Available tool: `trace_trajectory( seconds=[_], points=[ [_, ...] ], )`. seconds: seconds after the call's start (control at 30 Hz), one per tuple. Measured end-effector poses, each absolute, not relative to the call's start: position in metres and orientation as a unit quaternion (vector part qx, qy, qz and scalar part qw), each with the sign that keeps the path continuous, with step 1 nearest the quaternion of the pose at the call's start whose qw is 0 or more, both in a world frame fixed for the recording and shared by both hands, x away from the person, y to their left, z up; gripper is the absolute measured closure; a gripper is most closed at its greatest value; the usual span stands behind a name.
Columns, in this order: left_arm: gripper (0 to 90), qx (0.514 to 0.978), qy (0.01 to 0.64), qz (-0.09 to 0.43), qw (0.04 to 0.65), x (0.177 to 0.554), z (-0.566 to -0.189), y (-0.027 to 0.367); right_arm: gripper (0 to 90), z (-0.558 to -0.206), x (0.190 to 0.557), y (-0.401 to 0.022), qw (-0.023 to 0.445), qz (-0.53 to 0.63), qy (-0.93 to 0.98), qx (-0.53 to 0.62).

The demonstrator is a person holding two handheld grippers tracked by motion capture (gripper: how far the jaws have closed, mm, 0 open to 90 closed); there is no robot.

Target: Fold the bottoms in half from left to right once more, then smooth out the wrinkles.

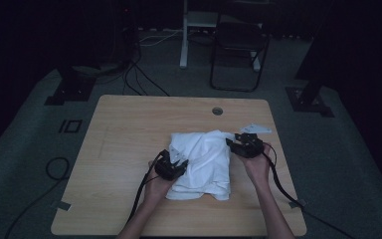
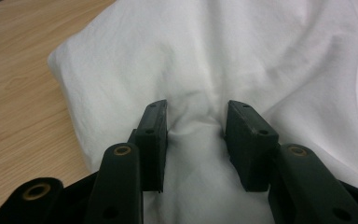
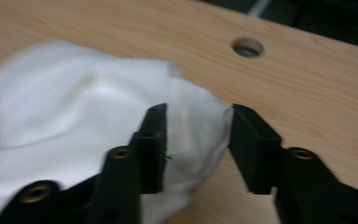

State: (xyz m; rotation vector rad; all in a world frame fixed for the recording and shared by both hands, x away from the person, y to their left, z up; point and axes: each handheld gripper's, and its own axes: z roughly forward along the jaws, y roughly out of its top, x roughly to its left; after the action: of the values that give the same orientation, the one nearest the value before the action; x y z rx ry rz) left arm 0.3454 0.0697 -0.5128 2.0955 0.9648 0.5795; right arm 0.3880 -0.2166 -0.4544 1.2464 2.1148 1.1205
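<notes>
The table [image 1: 129, 124] is pale wood with rounded corners and a small round cable hole [image 1: 217, 111] near its far edge. It stands on a grey carpet [image 1: 25, 149] in a dim room. Beyond it are a dark folding chair [image 1: 238, 45], a white post [image 1: 184, 35] and loose cables [image 1: 139, 79] on the floor, with dark stands at both sides.

A white cloth [image 1: 204, 162], loosely folded and creased, lies on the table a little right of the middle, towards the near edge.

Both forearms come in from the near edge. The left hand [image 1: 156, 186] holds the left gripper [image 1: 178, 164] low at the near left corner of the cloth, pointing in over it. In the left gripper view its jaws are partly open with a raised fold of cloth [image 2: 196, 140] running up between them; the fabric bunches against both inner faces, so the jaws pinch that fold.

The right hand [image 1: 257, 167] holds the right gripper [image 1: 233, 144] at the far right edge of the cloth, pointing left. In the right gripper view, which is blurred, its jaws stand about half open astride the cloth's edge [image 3: 200, 135]. The fabric touches the inner faces but hangs loose between them, not squeezed
</notes>
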Motion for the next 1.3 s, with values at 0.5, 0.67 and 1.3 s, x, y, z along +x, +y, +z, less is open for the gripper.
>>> trace_trajectory(
  seconds=[0.5, 0.67, 1.3],
  points=[
    [59.8, 0.814, 0.378, 0.228, 0.377, 0.344, -0.514, 0.070, 66.8, -0.518, 0.366, -0.182, 0.124, 0.377, 0.813, 0.425],
    [59.7, 0.813, 0.379, 0.223, 0.382, 0.344, -0.514, 0.072, 87.8, -0.503, 0.348, -0.208, 0.144, 0.388, 0.804, 0.428],
    [58.8, 0.809, 0.378, 0.219, 0.394, 0.343, -0.514, 0.075, 52.5, -0.462, 0.407, -0.202, 0.187, 0.436, 0.765, 0.436]
  ],
)
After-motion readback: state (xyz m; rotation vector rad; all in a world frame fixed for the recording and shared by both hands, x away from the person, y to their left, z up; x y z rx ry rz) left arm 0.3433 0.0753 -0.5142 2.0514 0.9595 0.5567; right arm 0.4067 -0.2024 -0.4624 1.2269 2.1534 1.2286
